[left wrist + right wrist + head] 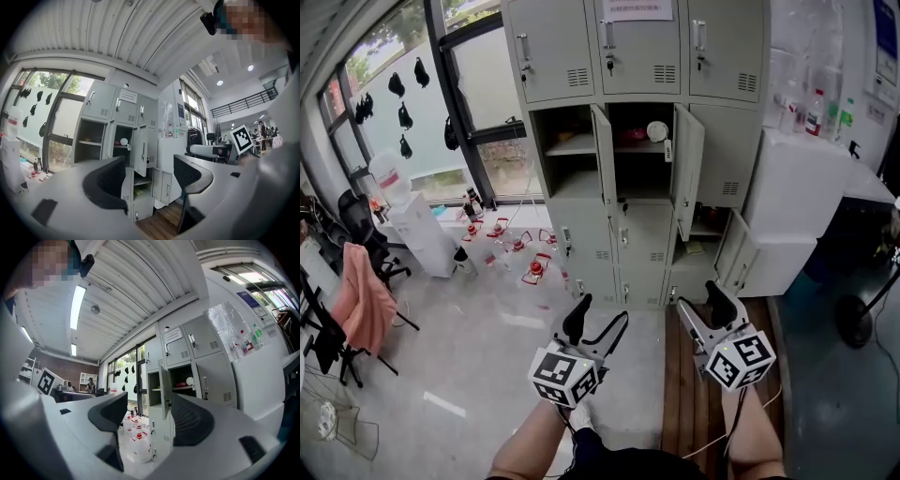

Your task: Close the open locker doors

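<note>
A bank of grey lockers (637, 141) stands ahead in the head view. Three doors hang open: the middle-row left door (603, 161), the middle-row centre door (686, 171) and a low door at the right (733, 249). A white round thing lies in the centre compartment (657, 131). My left gripper (602, 317) and right gripper (701, 300) are held low in front of the lockers, well short of them, both open and empty. The left gripper view looks past the left gripper (150, 176) at the open doors (140, 150). Beyond the right gripper (150, 416) hangs an open door (165, 391).
Several water jugs (517, 246) stand on the floor left of the lockers, beside a water dispenser (417, 230). A chair draped in pink cloth (361, 302) sits far left. A white cabinet (797, 202) with bottles adjoins the lockers' right side. A fan base (855, 321) stands at the right.
</note>
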### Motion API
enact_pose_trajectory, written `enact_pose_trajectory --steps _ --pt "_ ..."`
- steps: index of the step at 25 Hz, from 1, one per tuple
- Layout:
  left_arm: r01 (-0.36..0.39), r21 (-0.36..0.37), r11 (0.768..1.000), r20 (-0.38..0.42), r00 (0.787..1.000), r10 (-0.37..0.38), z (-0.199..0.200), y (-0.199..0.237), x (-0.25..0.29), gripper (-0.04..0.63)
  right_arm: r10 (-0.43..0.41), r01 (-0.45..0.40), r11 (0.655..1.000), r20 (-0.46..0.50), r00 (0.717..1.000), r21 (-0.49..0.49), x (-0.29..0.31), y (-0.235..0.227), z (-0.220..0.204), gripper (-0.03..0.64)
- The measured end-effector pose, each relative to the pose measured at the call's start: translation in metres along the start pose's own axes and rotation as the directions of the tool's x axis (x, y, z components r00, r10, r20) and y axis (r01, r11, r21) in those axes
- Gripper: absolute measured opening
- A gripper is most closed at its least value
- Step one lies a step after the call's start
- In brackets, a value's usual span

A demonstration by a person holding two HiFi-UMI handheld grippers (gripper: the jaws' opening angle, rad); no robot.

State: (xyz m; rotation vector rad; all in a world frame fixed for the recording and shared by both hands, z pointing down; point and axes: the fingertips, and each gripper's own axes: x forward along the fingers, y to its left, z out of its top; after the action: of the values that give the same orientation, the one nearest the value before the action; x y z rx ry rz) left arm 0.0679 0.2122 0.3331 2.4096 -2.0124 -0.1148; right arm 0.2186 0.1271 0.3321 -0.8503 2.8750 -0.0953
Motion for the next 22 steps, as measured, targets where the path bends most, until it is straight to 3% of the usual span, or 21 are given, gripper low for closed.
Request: enact_pose_trajectory --steps 11,22 --pt "0.119 -0.007 0.993 -0.025 0.993 -0.119 0.006 0.127 0.078 0.328 -0.111 0.111 0.994 0.012 0.994 -0.002 0.137 -0.007 -0.001 0.29" --pt "0.22 -0.03 0.975 -0.038 0.974 -0.221 0.004 0.227 0.128 0.327 -0.211 0.211 0.977 0.008 0.977 0.004 0.242 -0.008 -0.013 0.284"
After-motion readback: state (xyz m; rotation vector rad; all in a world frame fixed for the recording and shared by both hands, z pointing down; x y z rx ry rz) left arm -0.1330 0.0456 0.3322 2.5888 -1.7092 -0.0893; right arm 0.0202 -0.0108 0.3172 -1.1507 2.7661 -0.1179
